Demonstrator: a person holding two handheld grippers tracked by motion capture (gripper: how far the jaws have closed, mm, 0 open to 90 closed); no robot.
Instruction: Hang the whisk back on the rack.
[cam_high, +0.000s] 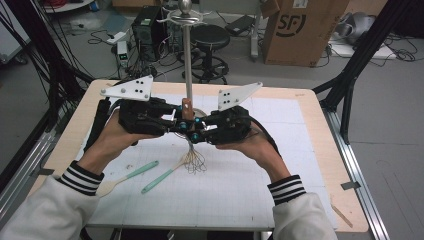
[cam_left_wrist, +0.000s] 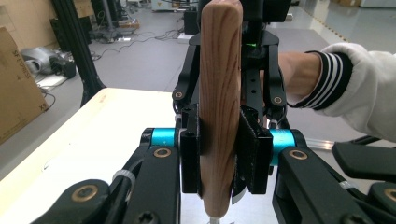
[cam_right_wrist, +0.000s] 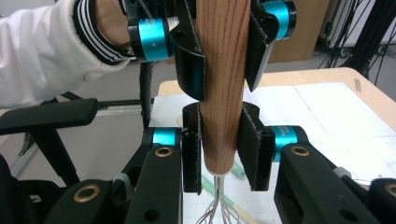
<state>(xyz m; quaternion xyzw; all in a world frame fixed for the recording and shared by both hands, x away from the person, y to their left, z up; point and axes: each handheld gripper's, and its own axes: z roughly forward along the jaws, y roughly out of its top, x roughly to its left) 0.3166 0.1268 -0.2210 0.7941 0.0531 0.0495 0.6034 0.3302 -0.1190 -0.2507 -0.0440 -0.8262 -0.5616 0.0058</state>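
The tabletop (cam_high: 310, 150), covered with a white gridded mat, carries a tall metal stand (cam_high: 188, 60) with hooks at its head, and in front of that pole both hands hold a whisk upright in the air. Its wooden handle (cam_high: 187, 108) is clamped from opposite sides: the left tongs (cam_high: 176, 121) grip it, as the left gripper view shows with the pads (cam_left_wrist: 250, 154) against the wood, and the right tongs (cam_high: 199, 131) are clenched on the handle's lower end, just above the wire loops (cam_high: 195, 161) that hang free over the mat. The worst risk I see is the two grips fighting each other: any twist or pull from one hand could lever the smooth round handle out of the other. If either grip loosens early, the whisk may swing, strike the pole or drop onto the two green-handled spoons (cam_high: 150, 175) lying below
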